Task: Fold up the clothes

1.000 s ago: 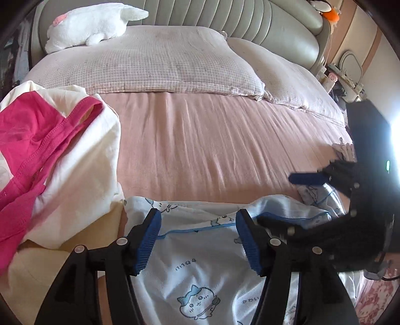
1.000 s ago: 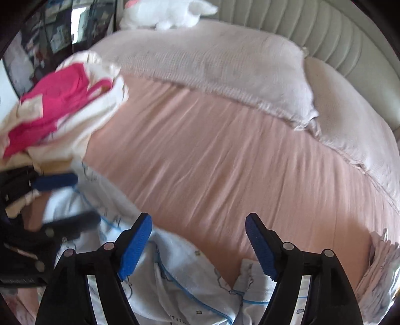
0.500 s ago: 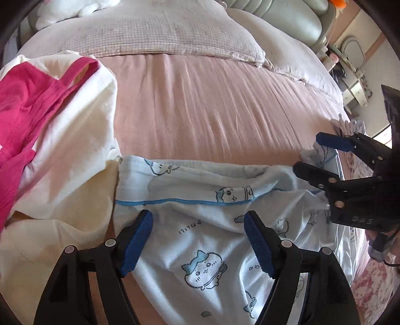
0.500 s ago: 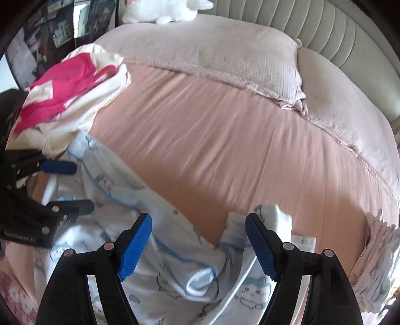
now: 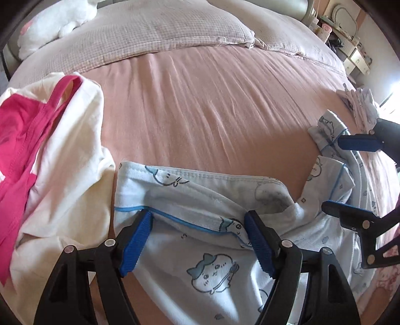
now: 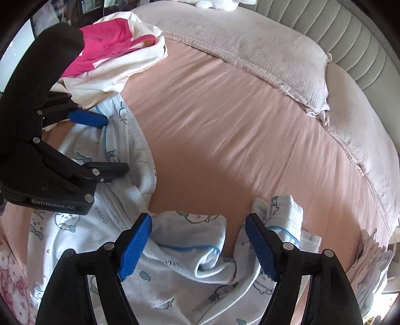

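Observation:
A light-blue garment [image 5: 215, 250] printed with cartoon cats lies crumpled on the pink bed sheet [image 5: 212, 105]. My left gripper [image 5: 197, 240] stands open over its blue-piped edge; cloth lies between the pads but nothing is pinched. In the right wrist view the same garment [image 6: 175, 275] spreads under my right gripper [image 6: 198, 243], also open, with a bunched fold and a loose end lying between its fingers. Each gripper shows in the other's view: the right gripper [image 5: 350, 177] at the garment's right end, the left gripper [image 6: 102, 143] at its left end.
A heap of cream and bright pink clothes [image 5: 50, 150] lies just left of the garment. Two pillows [image 5: 150, 32] and a white plush toy [image 5: 55, 22] sit at the head of the bed. A small stack of folded pale clothes [image 6: 370, 262] rests at the bed's right edge.
My left gripper's jaws have widened and it has tipped down over the garment, whose top edge now lies spread on the sheet. My right gripper has shifted right along the garment.

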Motion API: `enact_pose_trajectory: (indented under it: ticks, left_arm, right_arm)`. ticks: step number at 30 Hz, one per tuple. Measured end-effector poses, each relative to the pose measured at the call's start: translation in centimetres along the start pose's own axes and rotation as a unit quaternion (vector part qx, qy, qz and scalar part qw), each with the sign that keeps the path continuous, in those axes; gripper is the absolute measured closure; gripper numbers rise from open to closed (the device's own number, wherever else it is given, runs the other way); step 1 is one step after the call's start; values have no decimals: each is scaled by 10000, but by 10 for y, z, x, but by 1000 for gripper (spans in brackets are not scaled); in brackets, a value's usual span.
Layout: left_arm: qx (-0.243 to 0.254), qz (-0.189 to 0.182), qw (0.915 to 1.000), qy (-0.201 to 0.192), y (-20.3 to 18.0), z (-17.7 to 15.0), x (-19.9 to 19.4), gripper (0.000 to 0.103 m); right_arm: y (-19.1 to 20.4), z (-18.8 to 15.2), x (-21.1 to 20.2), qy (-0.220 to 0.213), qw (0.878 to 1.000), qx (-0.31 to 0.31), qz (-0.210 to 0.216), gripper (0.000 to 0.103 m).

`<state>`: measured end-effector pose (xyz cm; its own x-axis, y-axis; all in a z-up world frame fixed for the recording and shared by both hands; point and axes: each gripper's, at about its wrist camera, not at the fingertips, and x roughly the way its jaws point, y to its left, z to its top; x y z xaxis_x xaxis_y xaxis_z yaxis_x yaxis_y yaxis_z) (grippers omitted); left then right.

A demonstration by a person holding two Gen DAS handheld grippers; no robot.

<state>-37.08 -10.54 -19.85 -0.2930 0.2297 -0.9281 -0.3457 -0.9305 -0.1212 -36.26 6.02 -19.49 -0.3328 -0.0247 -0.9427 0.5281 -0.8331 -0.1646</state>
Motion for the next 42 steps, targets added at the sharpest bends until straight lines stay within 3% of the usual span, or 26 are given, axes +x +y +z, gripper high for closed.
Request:
enact_pose_trajectory:
  ticks: [2, 4, 7, 10, 13, 16, 19, 22, 28, 32, 35, 38, 41, 42]
  left_arm:
    - [16, -33, 10000, -4, 4, -2, -1, 28]
    - [146, 132, 9998, -6, 0, -4, 0, 26]
    - [268, 395, 9988, -113, -5, -4, 4, 19]
    - [131, 336, 9989, -312, 2, -2, 2, 18]
    - [-74, 406, 9970, -648, 11, 0, -10, 18]
    - [-285, 529, 9924, -1073, 19, 3, -27, 18]
    - [-164, 374, 9959, -801, 15, 7, -14, 18]
    - [372, 776, 9956, -366, -10, 5, 7, 17]
    - [100, 234, 9995, -203, 11, -3, -8, 18]
    - [280, 272, 9984, -401, 5, -3, -16, 18]
    - [232, 211, 9990, -327, 7, 0, -17, 18]
    - [206, -61, 9998, -58, 7, -3, -10, 18]
    - [448, 404, 9981, -129, -7, -3, -4, 16]
    - [411, 700, 9964, -240, -11, 2, 1, 13]
  right_arm:
    - [1, -3, 3, 186, 9995, -180, -178, 26]
    - [3, -8, 13, 370, 9956, -457, -734, 26]
    - [-2, -11, 26, 184, 9928, -473, -1082, 26]
    - [-15, 4, 27, -193, 9947, 16, -1011, 26]
    - [-33, 18, -4, -933, 9915, 838, -351, 26]
    - [-46, 26, -18, -1019, 9879, 1054, -515, 24]
    - [-55, 23, 5, -429, 9932, 736, -792, 24]
    - [-56, 7, 44, 406, 9961, 465, -638, 24]
    - [-47, -22, 47, 726, 9937, -80, -849, 23]
    - [-57, -28, 39, 889, 9932, -31, -747, 19]
    - [-56, -17, 17, 170, 9981, 180, -569, 19]
    - [-42, 1, 15, -17, 9993, 57, -382, 17]
    - [-33, 15, 32, -201, 9968, -130, -768, 16]
    - [-31, 20, 39, -262, 9952, -196, -927, 10]
